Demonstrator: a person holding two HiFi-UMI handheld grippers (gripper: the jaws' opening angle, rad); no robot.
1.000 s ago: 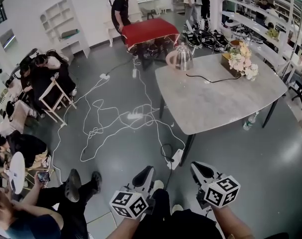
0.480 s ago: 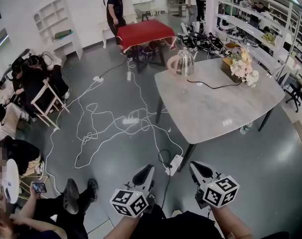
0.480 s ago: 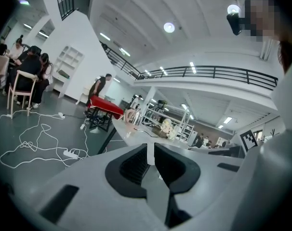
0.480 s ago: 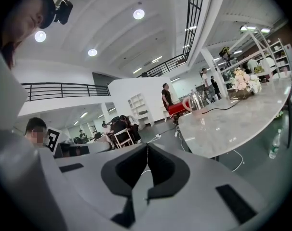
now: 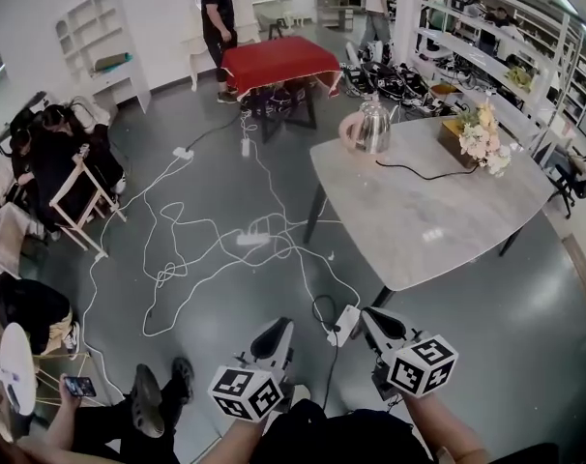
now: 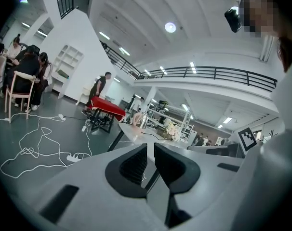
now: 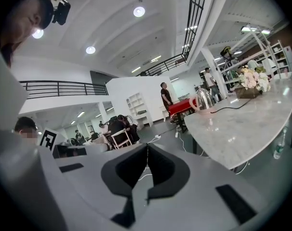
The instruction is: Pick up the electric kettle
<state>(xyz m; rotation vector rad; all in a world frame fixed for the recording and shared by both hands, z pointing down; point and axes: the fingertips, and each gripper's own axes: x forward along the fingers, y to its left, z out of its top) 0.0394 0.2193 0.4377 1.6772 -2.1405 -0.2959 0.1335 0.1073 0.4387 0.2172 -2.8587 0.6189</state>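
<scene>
The electric kettle (image 5: 373, 127), shiny metal with a pale handle, stands upright at the far left corner of the grey table (image 5: 448, 220), in the upper middle of the head view. A black cord (image 5: 416, 174) runs from its base toward the flowers (image 5: 483, 133) at upper right. The left gripper (image 5: 274, 341) and right gripper (image 5: 385, 327) sit at bottom centre, well apart from the kettle, each with jaws together on nothing. White cables (image 5: 206, 249) sprawl across the floor at left.
</scene>
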